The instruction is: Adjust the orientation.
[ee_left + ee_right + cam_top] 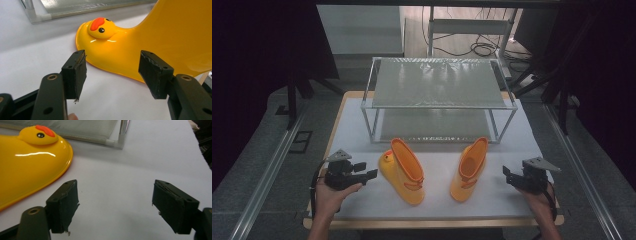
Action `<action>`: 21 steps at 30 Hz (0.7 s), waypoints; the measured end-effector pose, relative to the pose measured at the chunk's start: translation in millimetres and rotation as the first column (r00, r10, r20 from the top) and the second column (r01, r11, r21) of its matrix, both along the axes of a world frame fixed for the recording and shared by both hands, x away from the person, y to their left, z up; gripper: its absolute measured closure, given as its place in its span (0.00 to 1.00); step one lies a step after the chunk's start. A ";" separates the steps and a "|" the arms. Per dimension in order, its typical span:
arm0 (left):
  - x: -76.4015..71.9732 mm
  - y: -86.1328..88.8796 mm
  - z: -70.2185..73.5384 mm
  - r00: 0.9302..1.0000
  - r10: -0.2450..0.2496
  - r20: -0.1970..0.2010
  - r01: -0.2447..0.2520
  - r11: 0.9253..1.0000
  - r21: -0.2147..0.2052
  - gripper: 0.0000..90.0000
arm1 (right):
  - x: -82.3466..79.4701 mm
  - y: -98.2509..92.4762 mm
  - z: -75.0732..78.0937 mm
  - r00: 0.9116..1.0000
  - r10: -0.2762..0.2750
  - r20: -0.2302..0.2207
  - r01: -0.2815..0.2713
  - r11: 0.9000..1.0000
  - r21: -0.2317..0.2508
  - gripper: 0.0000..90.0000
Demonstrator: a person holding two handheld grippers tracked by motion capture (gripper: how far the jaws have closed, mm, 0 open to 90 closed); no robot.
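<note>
approach under review: left gripper (371,174), jaws apart and empty, sits just beside left boot (404,172) on table (437,205); right gripper (508,176), also apart, near right boot (469,170); advise gripping each shaft squarely.

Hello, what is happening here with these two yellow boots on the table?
A person holds a black two-jaw gripper in each hand over a white table. The left gripper is open and points at the left glossy yellow rubber boot with a duck face, without touching it. The right gripper is also open, beside the right yellow boot. Both boots lie in front of a two-level metal rack.
</note>
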State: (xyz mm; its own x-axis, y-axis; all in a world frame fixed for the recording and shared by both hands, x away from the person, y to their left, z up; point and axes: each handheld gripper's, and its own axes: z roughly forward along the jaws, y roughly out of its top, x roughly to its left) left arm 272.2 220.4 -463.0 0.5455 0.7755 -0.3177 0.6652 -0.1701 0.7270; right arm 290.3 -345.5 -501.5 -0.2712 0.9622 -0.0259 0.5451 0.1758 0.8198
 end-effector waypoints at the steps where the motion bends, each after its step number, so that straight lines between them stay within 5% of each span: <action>1: -0.5 -0.7 0.2 1.000 -0.001 0.002 0.001 1.000 0.000 0.44 | 0.0 0.0 0.0 1.000 0.000 0.000 0.000 1.000 0.000 0.25; 6: -5.2 -3.3 2.6 1.000 0.002 0.014 -0.001 0.999 -0.040 0.49 | -9.7 -7.2 2.3 0.999 0.034 0.012 -0.035 0.998 0.055 0.34; 9: -9.9 -6.0 4.6 1.000 0.005 0.021 -0.003 0.997 -0.082 0.68 | -11.5 -11.5 3.7 0.999 0.041 0.009 -0.041 0.996 0.073 0.36; 14: -25.3 -19.4 0.1 1.000 -0.012 0.024 0.013 0.998 -0.055 0.96 | -11.2 -18.5 1.1 1.000 0.019 0.004 -0.019 0.995 0.100 0.36; 21: -42.5 -46.2 -3.1 0.996 -0.069 0.055 0.071 0.997 -0.040 1.00 | -10.2 -18.3 -1.9 1.000 0.016 -0.004 -0.015 0.996 0.093 0.36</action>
